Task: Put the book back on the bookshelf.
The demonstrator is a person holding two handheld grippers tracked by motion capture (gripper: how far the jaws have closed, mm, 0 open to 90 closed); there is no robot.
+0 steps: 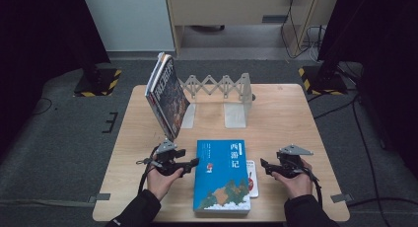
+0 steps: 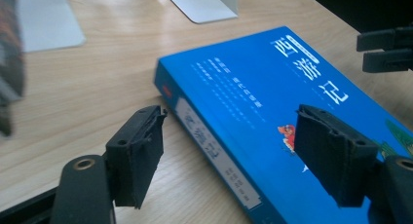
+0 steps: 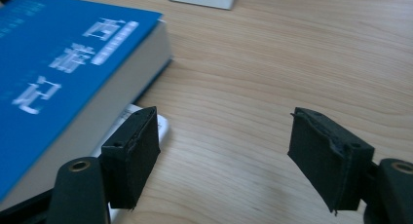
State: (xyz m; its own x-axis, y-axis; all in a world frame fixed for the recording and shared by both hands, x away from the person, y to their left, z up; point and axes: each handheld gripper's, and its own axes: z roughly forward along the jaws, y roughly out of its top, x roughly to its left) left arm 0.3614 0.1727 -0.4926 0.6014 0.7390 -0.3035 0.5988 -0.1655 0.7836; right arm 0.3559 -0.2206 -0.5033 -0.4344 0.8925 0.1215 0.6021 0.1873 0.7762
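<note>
Near edge of the bench (image 1: 123, 153): a blue book (image 1: 222, 176) lies flat, cover up, between the two hand-held grippers, resting on a thinner white booklet (image 1: 252, 183) that protrudes at its right side. Left gripper (image 1: 190, 164), fingers spread and empty, points toward the book's spine edge; in the left gripper view one finger (image 2: 139, 153) stands over bare wood just beside the spine, the other over the blue cover (image 2: 253, 87), neither visibly touching. Right gripper (image 1: 266, 167), fingers likewise spread and empty, sits just right of the book and booklet; in the right gripper view its fingers (image 3: 131, 153) frame bare bench, with the page edges of the blue book (image 3: 58, 78) to one side. Farther back: a dark-covered book (image 1: 166, 96) leans tilted against the left plate of an expandable grey book stand (image 1: 222, 91), well apart from the blue book
</note>
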